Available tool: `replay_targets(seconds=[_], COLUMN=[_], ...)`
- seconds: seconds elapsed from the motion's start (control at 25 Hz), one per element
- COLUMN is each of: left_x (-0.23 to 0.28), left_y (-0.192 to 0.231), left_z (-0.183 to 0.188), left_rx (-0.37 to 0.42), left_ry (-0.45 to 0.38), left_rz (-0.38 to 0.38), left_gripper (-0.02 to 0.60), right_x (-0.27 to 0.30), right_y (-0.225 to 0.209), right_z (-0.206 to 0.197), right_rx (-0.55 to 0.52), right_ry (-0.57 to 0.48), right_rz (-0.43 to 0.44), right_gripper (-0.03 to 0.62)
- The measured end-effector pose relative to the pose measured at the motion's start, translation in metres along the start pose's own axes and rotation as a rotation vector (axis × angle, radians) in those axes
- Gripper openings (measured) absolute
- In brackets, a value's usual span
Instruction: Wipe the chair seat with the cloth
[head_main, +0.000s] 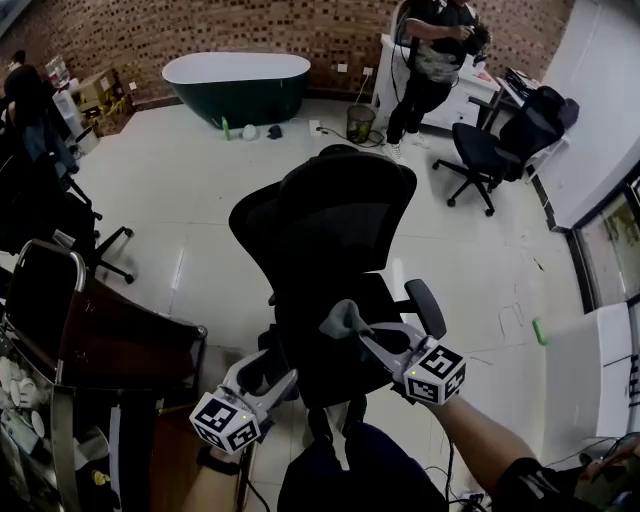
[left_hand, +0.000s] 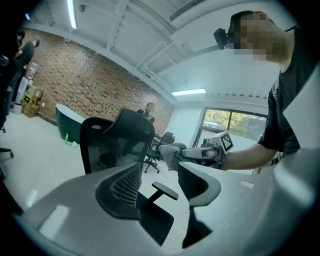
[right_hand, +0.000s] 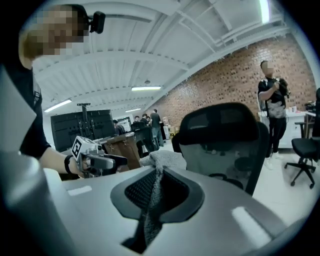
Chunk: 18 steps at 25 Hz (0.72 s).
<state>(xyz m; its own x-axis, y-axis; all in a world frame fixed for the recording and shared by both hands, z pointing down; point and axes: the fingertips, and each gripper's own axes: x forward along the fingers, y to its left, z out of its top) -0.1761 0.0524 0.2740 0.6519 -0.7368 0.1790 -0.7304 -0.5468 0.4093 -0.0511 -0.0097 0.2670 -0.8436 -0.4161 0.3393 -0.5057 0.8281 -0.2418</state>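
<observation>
Right tool (head_main: 352, 330): closed on the crumpled grey cloth (head_main: 340, 317), which is pinched between the jaws and bunched beyond their tips.
Cloth position: held over the seat (head_main: 318, 350) of the black mesh-backed office chair (head_main: 335, 225); contact with the seat cannot be judged.
Left tool (head_main: 275, 375): jaws set wide apart, placed at the seat's front left edge, near the right tool.
Floor (head_main: 200, 190): pale and glossy; the chair is carried on it.
Far side: a dark green bathtub with a white rim (head_main: 237, 85) is set against the brick wall (head_main: 250, 25); a standing person (head_main: 430, 60) is seen near a second black office chair (head_main: 490, 150).
</observation>
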Motion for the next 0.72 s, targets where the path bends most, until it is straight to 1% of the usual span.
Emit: replay_targets(seconds=[0.08, 0.16, 0.32, 0.48, 0.56, 0.72], left_x=[0.010, 0.020, 0.044, 0.072, 0.087, 0.116], left_y=[0.025, 0.047, 0.080, 0.103, 0.115, 0.149], left_z=[-0.023, -0.045, -0.077, -0.105, -0.121, -0.147], left_rx=[-0.020, -0.034, -0.071, -0.074, -0.089, -0.098], left_ry=[0.032, 0.061, 0.092, 0.119, 0.125, 0.142], left_rz=[0.023, 0.043, 0.068, 0.073, 0.072, 0.084], left_gripper=[0.252, 0.252, 0.253, 0.253, 0.253, 0.253], right_x=[0.031, 0.066, 0.138, 0.201, 0.227, 0.275], right_y=[-0.021, -0.040, -0.081, -0.110, -0.122, -0.145], right_z=[-0.029, -0.061, -0.135, -0.208, -0.243, -0.308], right_rx=[0.012, -0.001, -0.021, -0.025, -0.031, -0.052], right_ry=[0.057, 0.115, 0.252, 0.374, 0.437, 0.547], right_rz=[0.011, 0.027, 0.046, 0.056, 0.061, 0.067], right_gripper=[0.020, 0.020, 0.020, 0.020, 0.020, 0.020])
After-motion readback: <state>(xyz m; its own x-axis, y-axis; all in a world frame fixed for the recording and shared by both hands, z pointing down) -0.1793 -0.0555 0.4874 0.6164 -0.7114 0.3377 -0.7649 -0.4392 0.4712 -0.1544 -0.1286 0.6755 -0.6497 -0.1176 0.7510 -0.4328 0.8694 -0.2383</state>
